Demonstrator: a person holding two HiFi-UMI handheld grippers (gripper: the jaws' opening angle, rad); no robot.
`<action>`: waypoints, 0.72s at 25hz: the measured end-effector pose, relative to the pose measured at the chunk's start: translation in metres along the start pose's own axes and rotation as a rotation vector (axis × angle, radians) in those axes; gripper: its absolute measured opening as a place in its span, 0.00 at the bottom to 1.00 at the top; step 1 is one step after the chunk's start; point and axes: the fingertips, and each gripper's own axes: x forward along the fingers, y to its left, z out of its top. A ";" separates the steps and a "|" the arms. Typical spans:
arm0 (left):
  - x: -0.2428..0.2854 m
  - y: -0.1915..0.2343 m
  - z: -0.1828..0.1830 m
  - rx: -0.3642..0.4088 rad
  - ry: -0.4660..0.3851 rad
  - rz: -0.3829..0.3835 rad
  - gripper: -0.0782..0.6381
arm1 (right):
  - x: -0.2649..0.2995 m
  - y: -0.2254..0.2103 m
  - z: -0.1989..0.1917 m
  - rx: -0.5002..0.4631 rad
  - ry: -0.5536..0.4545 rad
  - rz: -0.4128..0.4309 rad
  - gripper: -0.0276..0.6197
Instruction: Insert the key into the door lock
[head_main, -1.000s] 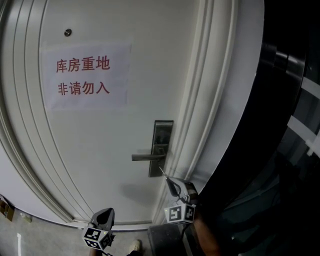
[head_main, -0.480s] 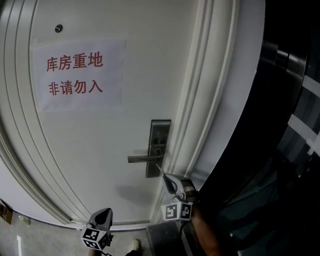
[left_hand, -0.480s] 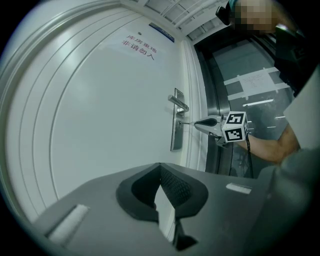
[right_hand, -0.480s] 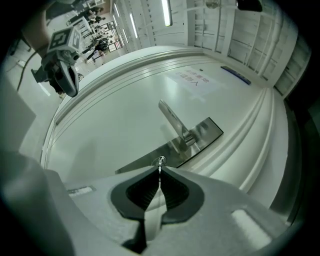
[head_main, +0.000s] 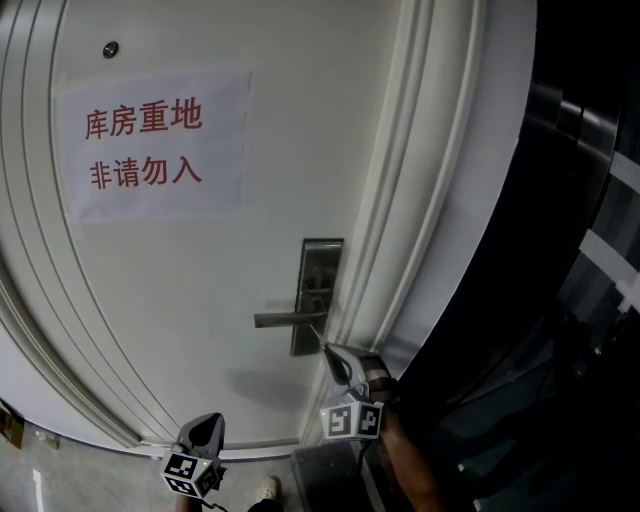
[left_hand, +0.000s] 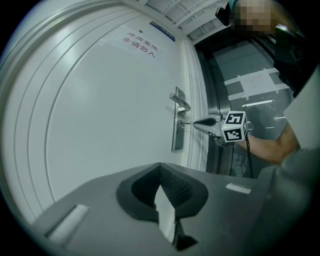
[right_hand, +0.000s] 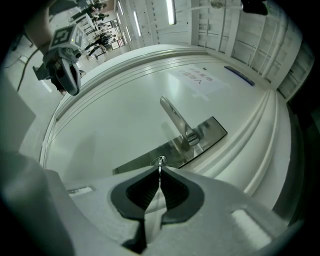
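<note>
The key shows only as a thin sliver at the tips of the right gripper, whose jaws are closed on it. Its bow is buried between the pads. Its tip covers part of the keyhole, so how deep it sits cannot be told. In the head view the key is too small to make out against the lock plate. In that view the left gripper runs off the near edge, as do a forearm and a shoe. The sign is too small to read in the left gripper view.
</note>
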 end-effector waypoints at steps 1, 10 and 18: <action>0.000 0.000 0.000 -0.001 0.000 -0.001 0.11 | 0.001 0.000 -0.001 -0.006 0.005 0.001 0.06; -0.003 0.003 -0.002 -0.004 0.001 0.003 0.11 | 0.005 0.002 -0.003 -0.059 0.043 0.006 0.06; -0.004 0.005 -0.005 -0.012 0.000 0.001 0.11 | 0.008 0.002 -0.001 -0.130 0.097 -0.012 0.06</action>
